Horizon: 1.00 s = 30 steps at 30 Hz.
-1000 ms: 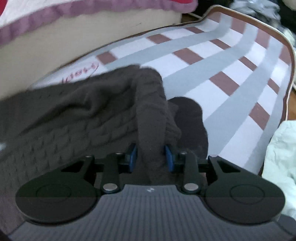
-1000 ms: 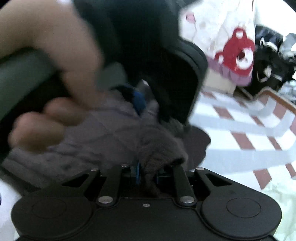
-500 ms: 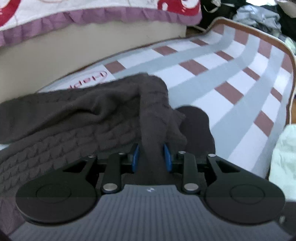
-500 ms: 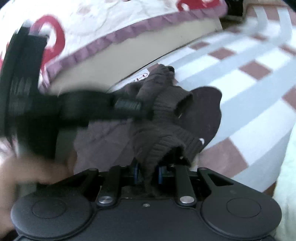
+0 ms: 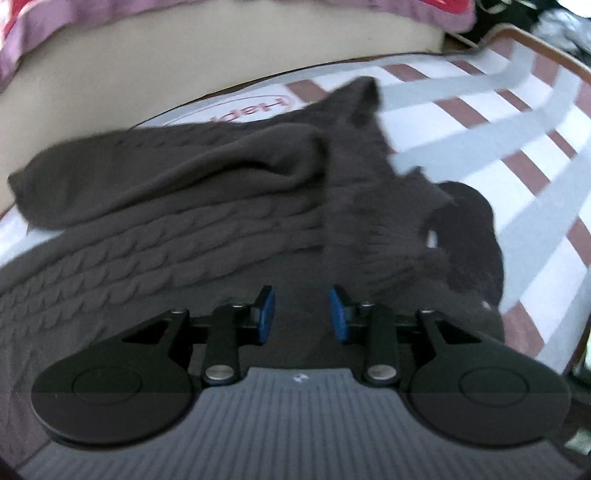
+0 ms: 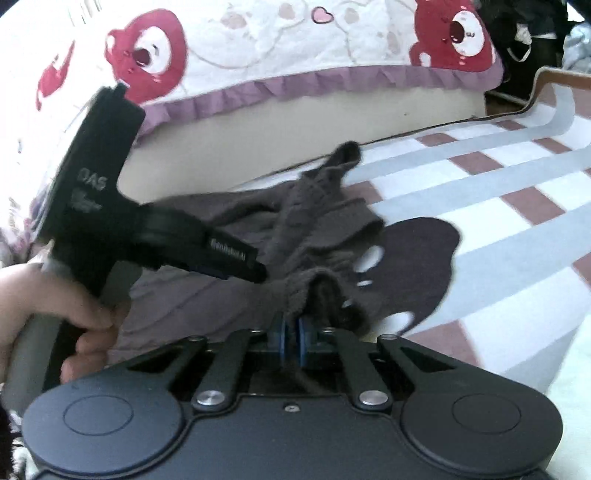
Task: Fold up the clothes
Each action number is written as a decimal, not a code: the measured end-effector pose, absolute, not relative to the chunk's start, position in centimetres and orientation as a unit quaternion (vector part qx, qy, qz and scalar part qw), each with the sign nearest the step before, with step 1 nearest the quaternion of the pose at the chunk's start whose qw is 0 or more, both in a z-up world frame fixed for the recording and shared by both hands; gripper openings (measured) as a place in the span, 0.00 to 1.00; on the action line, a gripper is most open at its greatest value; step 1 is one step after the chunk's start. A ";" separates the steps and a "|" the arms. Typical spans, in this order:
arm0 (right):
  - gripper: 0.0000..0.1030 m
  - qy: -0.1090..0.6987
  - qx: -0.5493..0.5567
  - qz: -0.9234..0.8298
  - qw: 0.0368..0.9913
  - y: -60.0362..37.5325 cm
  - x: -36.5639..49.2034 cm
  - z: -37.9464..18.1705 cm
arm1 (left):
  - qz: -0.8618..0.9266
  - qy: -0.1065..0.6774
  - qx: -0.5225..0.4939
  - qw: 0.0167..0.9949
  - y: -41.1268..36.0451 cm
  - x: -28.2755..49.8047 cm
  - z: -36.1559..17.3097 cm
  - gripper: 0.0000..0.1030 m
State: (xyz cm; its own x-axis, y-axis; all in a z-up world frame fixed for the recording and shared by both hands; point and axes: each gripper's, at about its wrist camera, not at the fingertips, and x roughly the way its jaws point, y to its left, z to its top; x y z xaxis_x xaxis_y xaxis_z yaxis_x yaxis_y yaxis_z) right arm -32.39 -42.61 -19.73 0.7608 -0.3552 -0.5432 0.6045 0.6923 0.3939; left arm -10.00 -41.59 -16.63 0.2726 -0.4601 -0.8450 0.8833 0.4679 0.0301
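Observation:
A dark brown cable-knit sweater [image 5: 184, 240] lies bunched on a striped mat [image 5: 480, 147] beside a bed. My left gripper [image 5: 301, 317] hangs over it with its blue pads a little apart and thick knit filling the gap, a raised fold running up just right of them. In the right wrist view the sweater [image 6: 314, 229] is heaped in the middle, and the left gripper [image 6: 258, 271], held by a hand [image 6: 55, 295], reaches into it from the left. My right gripper [image 6: 291, 339] has its jaws closing to almost touching, pinching the ribbed hem.
The bed's beige side [image 5: 184, 74] and a bear-print quilt with a purple frill [image 6: 295, 44] run along the back. The mat [image 6: 480, 206] stretches bare to the right. A dark clothes pile [image 5: 565, 22] sits at the far right, pale cloth [image 6: 569, 387] at the near right.
The left gripper slid along the sweater, and the raised fold now stands to the right of its pads. The right gripper rolled, its pads narrowed on the hem, and the bed came into view.

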 end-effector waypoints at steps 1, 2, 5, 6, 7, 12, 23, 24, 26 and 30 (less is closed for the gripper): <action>0.08 0.219 0.300 -0.254 0.893 -42.7 -32.4 -19.9 | -0.451 0.409 0.256 0.751 -41.1 -9.6 -16.7 0.29; 0.09 0.220 0.311 -0.241 0.892 -42.7 -32.4 -20.0 | -0.457 0.412 0.250 0.747 -40.7 -9.1 -16.7 0.29; 0.16 0.225 0.317 -0.239 0.890 -43.1 -33.0 -19.5 | -0.466 0.424 0.226 0.743 -39.1 -8.3 -16.7 0.29; 0.17 0.226 0.322 -0.238 0.888 -43.4 -33.4 -19.2 | -0.467 0.426 0.221 0.742 -38.6 -8.1 -16.7 0.29; 0.19 0.224 0.334 -0.237 0.884 -43.9 -33.9 -19.0 | -0.469 0.430 0.217 0.741 -38.2 -8.1 -16.8 0.29; 0.47 0.161 0.466 -0.223 0.841 -46.9 -38.5 -19.2 | -0.513 0.361 0.165 0.761 -35.6 -9.6 -15.3 0.29; 0.74 0.119 0.668 -0.247 0.692 -52.1 -42.2 -22.4 | -0.585 0.376 0.136 0.706 -35.6 -12.6 -14.6 0.29; 0.83 0.127 0.689 -0.259 0.665 -52.2 -41.8 -23.2 | -0.586 0.373 0.142 0.705 -35.7 -12.8 -14.8 0.29; 0.84 0.119 0.718 -0.267 0.632 -52.0 -40.9 -24.7 | -0.589 0.360 0.164 0.705 -35.4 -13.4 -15.0 0.29; 0.66 0.012 0.756 -0.241 0.608 -52.1 -39.2 -27.1 | -0.590 0.309 0.233 0.709 -34.4 -15.0 -14.9 0.30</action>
